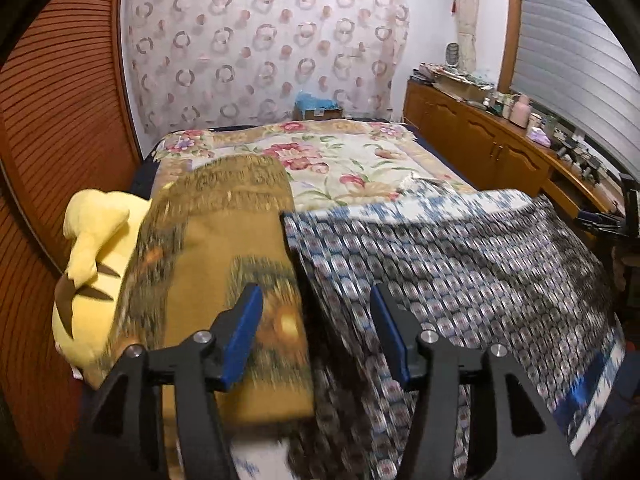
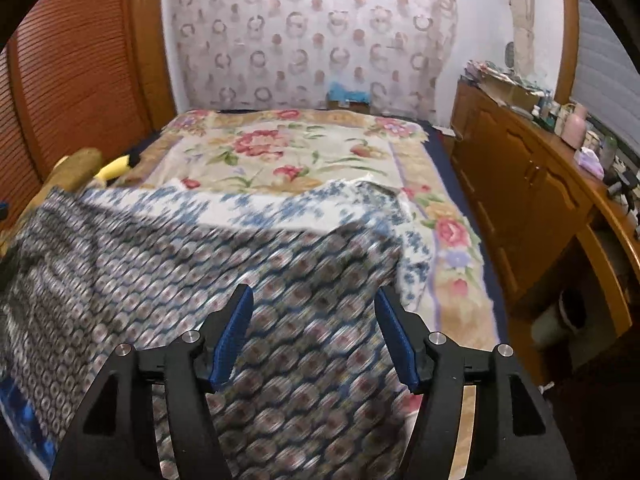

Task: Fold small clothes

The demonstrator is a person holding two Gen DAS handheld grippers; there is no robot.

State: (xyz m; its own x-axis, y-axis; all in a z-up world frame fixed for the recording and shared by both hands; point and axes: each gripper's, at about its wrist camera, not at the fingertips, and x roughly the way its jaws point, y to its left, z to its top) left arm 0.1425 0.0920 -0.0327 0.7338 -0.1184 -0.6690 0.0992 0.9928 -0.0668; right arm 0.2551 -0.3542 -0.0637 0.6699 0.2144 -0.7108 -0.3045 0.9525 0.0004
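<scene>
A patterned cloth (image 1: 460, 276) with small blue, white and red medallions lies spread on the bed, its white floral-edged border toward the far side. My left gripper (image 1: 316, 304) hovers open over the cloth's left edge, with nothing pinched between its blue pads. In the right wrist view the same cloth (image 2: 248, 272) fills the lower left, and my right gripper (image 2: 314, 308) stands open above its right part, pads apart and empty. Both views are motion-blurred near the cloth.
A mustard-brown patterned textile (image 1: 224, 248) lies left of the cloth, with a yellow plush toy (image 1: 96, 264) beside it. The flowered bedspread (image 2: 288, 152) covers the bed. A wooden cabinet (image 2: 532, 184) with clutter runs along the right; a slatted wooden door (image 1: 52, 132) stands left.
</scene>
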